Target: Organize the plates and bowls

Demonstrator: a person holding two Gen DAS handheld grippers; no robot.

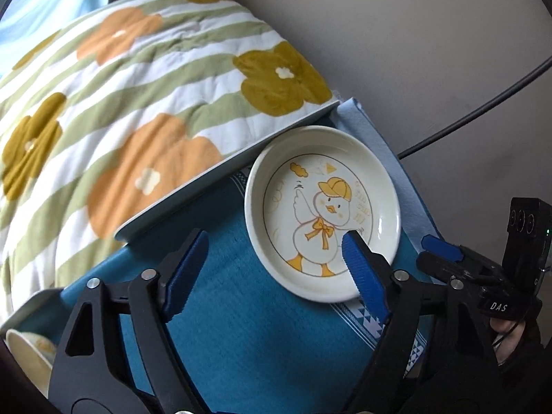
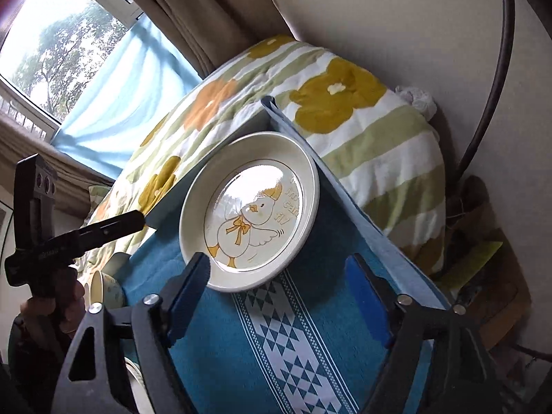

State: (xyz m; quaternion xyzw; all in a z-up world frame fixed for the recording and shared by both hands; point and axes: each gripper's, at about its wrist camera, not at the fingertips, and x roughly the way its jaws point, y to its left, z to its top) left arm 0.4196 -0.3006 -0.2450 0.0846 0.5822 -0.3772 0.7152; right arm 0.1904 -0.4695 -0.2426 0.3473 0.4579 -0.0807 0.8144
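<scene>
A cream plate with a yellow duck drawing [image 1: 322, 212] lies on the blue patterned cloth [image 1: 241, 327] at the table's far corner; it also shows in the right wrist view [image 2: 250, 215]. My left gripper [image 1: 272, 276] is open just short of the plate, its right finger over the near rim. My right gripper [image 2: 279, 296] is open, its left finger at the plate's near rim. A cream bowl [image 1: 27, 355] sits at the lower left edge; bowls also show in the right wrist view [image 2: 103, 286].
A flowered quilt [image 1: 120, 103] covers the bed right behind the table edge [image 1: 220, 172]. A wall with a dark cable [image 1: 483, 103] stands to the right. A window and curtain [image 2: 69, 51] lie at the far left.
</scene>
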